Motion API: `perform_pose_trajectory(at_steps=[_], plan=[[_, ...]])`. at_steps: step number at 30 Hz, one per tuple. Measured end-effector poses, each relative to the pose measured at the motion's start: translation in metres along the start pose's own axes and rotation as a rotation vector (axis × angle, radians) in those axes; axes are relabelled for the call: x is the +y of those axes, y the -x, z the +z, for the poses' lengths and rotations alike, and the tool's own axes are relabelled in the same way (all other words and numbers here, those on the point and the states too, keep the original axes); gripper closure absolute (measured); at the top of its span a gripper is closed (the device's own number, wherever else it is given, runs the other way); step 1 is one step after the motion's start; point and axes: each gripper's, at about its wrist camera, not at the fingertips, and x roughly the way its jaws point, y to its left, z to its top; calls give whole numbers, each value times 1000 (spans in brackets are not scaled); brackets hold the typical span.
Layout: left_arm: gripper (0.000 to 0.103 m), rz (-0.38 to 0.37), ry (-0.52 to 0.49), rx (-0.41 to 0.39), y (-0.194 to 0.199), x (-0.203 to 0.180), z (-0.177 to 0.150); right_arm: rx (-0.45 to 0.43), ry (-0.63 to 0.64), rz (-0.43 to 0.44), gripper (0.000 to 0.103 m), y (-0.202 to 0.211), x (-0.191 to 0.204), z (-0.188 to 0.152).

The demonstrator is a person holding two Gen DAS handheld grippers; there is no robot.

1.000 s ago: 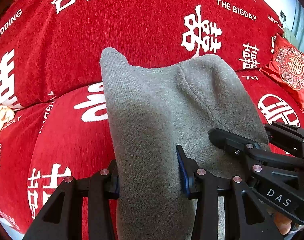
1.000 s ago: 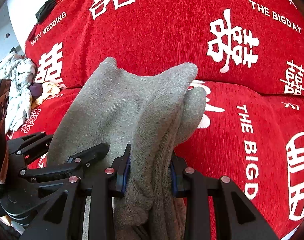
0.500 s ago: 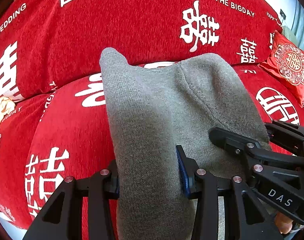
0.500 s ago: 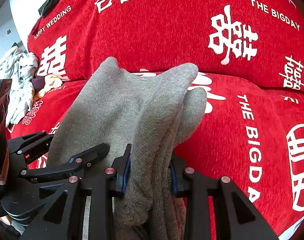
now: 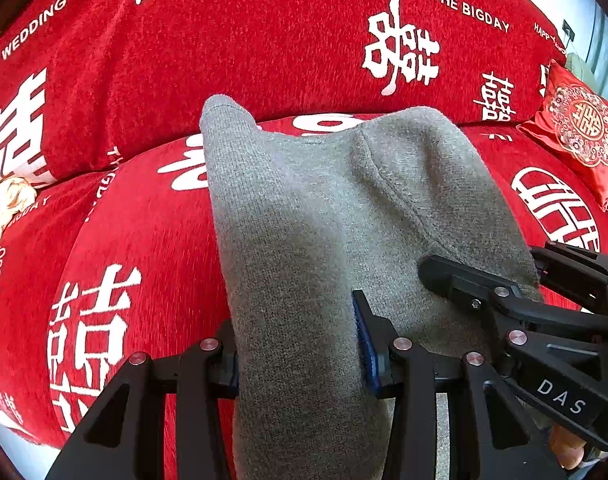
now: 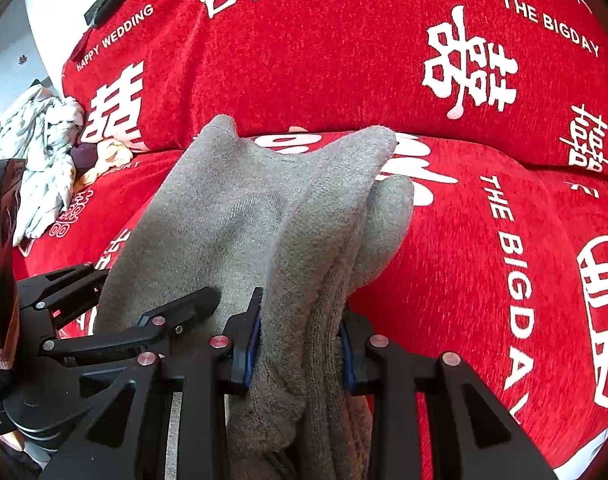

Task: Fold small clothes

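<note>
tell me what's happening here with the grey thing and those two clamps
A person is folding a small grey knit garment over a red sofa cover printed with white characters. Both handheld grippers are clamped on it: the left gripper pinches one bunched edge, and the right gripper pinches several gathered layers beside it. The cloth hangs lifted between them, not yet laid flat. A pile of other clothes waits at the sofa's far end.

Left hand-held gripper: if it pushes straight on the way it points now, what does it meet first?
The grey cloth already clamped in the left hand-held gripper fills the line ahead. Beyond that, most likely the red sofa cover on the seat, though depth is hard to judge here.
</note>
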Motion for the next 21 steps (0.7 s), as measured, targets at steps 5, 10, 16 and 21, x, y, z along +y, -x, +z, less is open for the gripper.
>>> perform_pose_trajectory(at_steps=[5,10,16,21], plan=[[58,7,2,-3,3,0,-14,-2,4,6,69,2,3,-12],[58,11,2,0,3,-1,-26,-1,2,10,69,1,6,-23],[58,10,12,-1,5,0,-33,-2,12,7,69,2,11,-30],[58,11,16,-14,11,1,-36,-14,19,9,69,8,14,-31]])
